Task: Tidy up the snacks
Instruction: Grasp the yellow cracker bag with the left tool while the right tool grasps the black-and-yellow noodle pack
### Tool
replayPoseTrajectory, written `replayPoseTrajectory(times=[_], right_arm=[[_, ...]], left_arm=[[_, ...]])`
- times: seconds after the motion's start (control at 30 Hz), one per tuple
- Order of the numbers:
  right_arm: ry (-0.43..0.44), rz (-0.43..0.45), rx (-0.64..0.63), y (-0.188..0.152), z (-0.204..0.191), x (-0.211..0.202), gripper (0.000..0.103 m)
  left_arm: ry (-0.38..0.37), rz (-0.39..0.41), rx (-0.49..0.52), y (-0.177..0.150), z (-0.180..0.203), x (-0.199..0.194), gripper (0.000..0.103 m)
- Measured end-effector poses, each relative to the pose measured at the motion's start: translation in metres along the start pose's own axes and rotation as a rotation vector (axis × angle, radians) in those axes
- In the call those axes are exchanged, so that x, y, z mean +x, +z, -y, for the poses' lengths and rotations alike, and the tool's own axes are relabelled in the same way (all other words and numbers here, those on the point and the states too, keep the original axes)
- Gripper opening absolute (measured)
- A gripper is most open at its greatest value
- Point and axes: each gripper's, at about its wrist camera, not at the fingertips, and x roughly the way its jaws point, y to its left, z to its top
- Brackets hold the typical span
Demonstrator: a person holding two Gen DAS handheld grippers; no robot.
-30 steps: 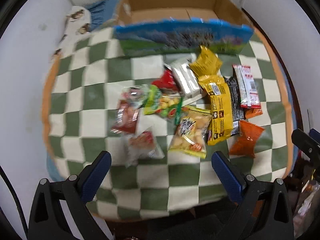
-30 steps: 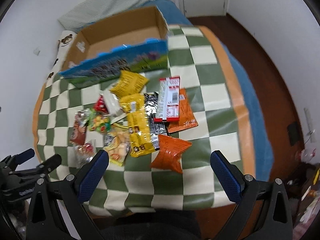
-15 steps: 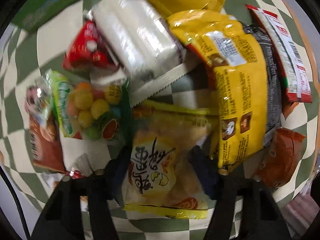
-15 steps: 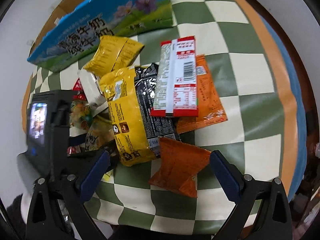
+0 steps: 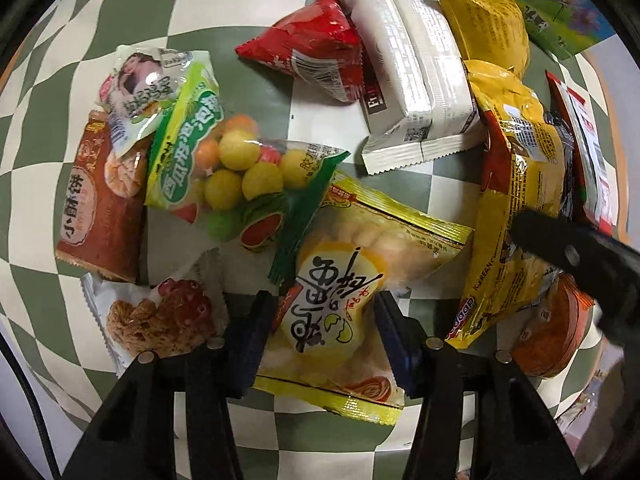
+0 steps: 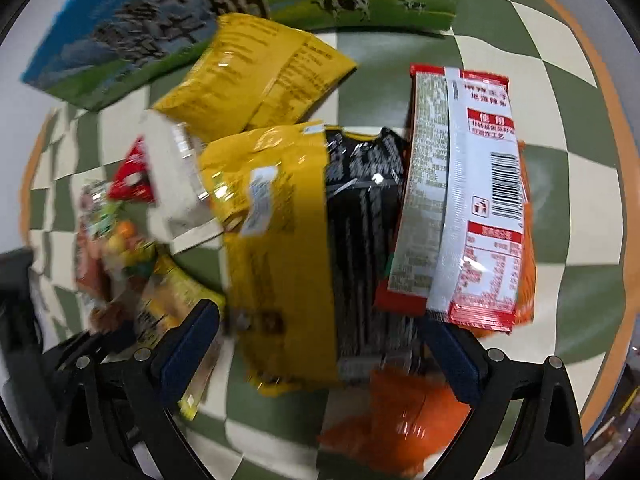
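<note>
A pile of snack packets lies on a green-and-white checkered cloth [image 5: 256,12]. My left gripper [image 5: 326,322] is closed around a pale yellow snack bag [image 5: 348,300], one finger on each side. Beside that bag are a green fruit-candy bag [image 5: 224,160], a red packet [image 5: 312,52] and a white pack [image 5: 412,80]. My right gripper [image 6: 320,344] is open and low over a long yellow bag [image 6: 280,248] and a black packet [image 6: 368,240], its fingers straddling both. A red-and-white packet [image 6: 464,200] and an orange bag [image 6: 400,420] lie to the right.
A milk carton box [image 6: 200,20] with a blue and green print stands at the far edge of the cloth. A brown packet [image 5: 96,208] and a cookie packet [image 5: 160,320] lie at the left. The cloth's orange border [image 6: 612,128] runs along the right.
Both grippers have dropped from high above the cloth down to the pile. My left gripper has closed in on the pale yellow bag. My right gripper has moved over the long yellow bag.
</note>
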Motion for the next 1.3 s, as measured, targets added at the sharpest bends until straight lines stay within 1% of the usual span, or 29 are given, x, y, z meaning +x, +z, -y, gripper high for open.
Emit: replayPoseTrajectory(times=[0.07, 0.1, 0.13, 0.17, 0.2, 0.23, 0.27, 0.37, 0.43, 0.5, 0.6, 0.67, 0.73, 0.77, 0.8, 0.87, 0.9, 0.93, 0.97, 1.03, 1.07, 1.13, 1.17, 1.23, 1.27, 1.3], right_arm=[[0.014, -0.025, 0.033, 0.008, 0.003, 0.01, 0.102], [0.046, -0.04, 0.059, 0.011, 0.006, 0.016, 0.1], [0.048, -0.042, 0.066, 0.012, 0.007, 0.017, 0.093], [0.038, -0.039, 0.07, 0.012, 0.008, 0.017, 0.091], [0.041, -0.033, 0.07, 0.012, 0.007, 0.016, 0.09], [0.044, -0.034, 0.07, 0.01, 0.009, 0.014, 0.089], [0.043, -0.048, 0.076, 0.007, 0.009, 0.013, 0.089], [0.024, -0.115, 0.094, -0.003, 0.012, 0.015, 0.089], [0.031, -0.153, 0.095, -0.011, 0.013, 0.017, 0.089], [0.028, -0.181, 0.097, -0.016, 0.012, 0.02, 0.089], [0.037, -0.174, 0.108, -0.017, 0.011, 0.021, 0.09], [0.04, -0.179, 0.113, -0.018, 0.017, 0.021, 0.09], [0.035, -0.182, 0.107, -0.021, 0.019, 0.017, 0.09], [0.027, -0.182, 0.099, -0.021, 0.017, 0.017, 0.09], [0.022, -0.179, 0.097, -0.024, 0.02, 0.017, 0.09], [0.02, -0.169, 0.125, -0.029, 0.018, 0.017, 0.09], [0.032, -0.172, 0.16, -0.03, 0.02, 0.017, 0.09], [0.048, -0.175, 0.182, -0.038, 0.013, 0.021, 0.09], [0.083, -0.182, 0.212, -0.039, 0.015, 0.022, 0.09], [0.089, -0.177, 0.2, -0.038, 0.014, 0.023, 0.09], [0.084, -0.177, 0.178, -0.037, 0.011, 0.025, 0.09], [0.077, -0.182, 0.154, -0.035, 0.016, 0.026, 0.092], [0.069, -0.183, 0.145, -0.034, 0.013, 0.027, 0.092], [0.058, -0.184, 0.139, -0.034, 0.008, 0.03, 0.092], [0.049, -0.186, 0.134, -0.033, 0.006, 0.031, 0.092], [0.041, -0.186, 0.132, -0.032, 0.004, 0.031, 0.092]], left_arm=[[0.002, -0.005, 0.015, 0.001, 0.0, 0.002, 0.053], [0.009, -0.007, 0.026, -0.001, 0.0, 0.002, 0.053], [0.021, -0.007, 0.039, -0.002, 0.001, -0.001, 0.053], [0.032, -0.006, 0.049, 0.0, 0.01, -0.004, 0.053], [0.04, -0.007, 0.073, -0.004, 0.011, -0.01, 0.053], [0.04, -0.009, 0.086, -0.004, 0.021, -0.017, 0.053], [0.037, -0.01, 0.092, -0.007, 0.022, -0.021, 0.053], [-0.01, -0.028, 0.126, -0.013, 0.024, -0.035, 0.053], [-0.029, -0.038, 0.154, -0.012, 0.027, -0.038, 0.054], [-0.026, -0.042, 0.172, -0.008, 0.03, -0.037, 0.054], [0.0, -0.058, 0.199, 0.006, 0.041, -0.026, 0.054], [0.004, -0.066, 0.217, 0.016, 0.048, -0.017, 0.054], [-0.016, -0.062, 0.198, 0.024, 0.051, -0.015, 0.053], [-0.03, -0.057, 0.175, 0.025, 0.051, -0.017, 0.051], [-0.043, -0.051, 0.136, 0.027, 0.048, -0.02, 0.048], [-0.066, -0.047, 0.06, 0.027, 0.039, -0.027, 0.045], [-0.077, -0.046, 0.031, 0.025, 0.032, -0.026, 0.044], [-0.093, -0.041, 0.009, 0.023, 0.03, -0.028, 0.044], [-0.097, -0.036, 0.011, 0.023, 0.029, -0.028, 0.045], [-0.098, -0.045, 0.061, 0.026, 0.033, -0.025, 0.053], [-0.105, -0.056, 0.076, 0.023, 0.025, -0.024, 0.056], [-0.135, -0.09, 0.115, 0.028, 0.024, -0.005, 0.057], [-0.124, -0.088, 0.134, 0.034, 0.026, -0.001, 0.059], [-0.09, -0.052, 0.183, 0.037, 0.039, 0.0, 0.058], [-0.073, -0.039, 0.207, 0.048, 0.041, 0.007, 0.057], [-0.053, -0.019, 0.229, 0.047, 0.047, 0.005, 0.05]])
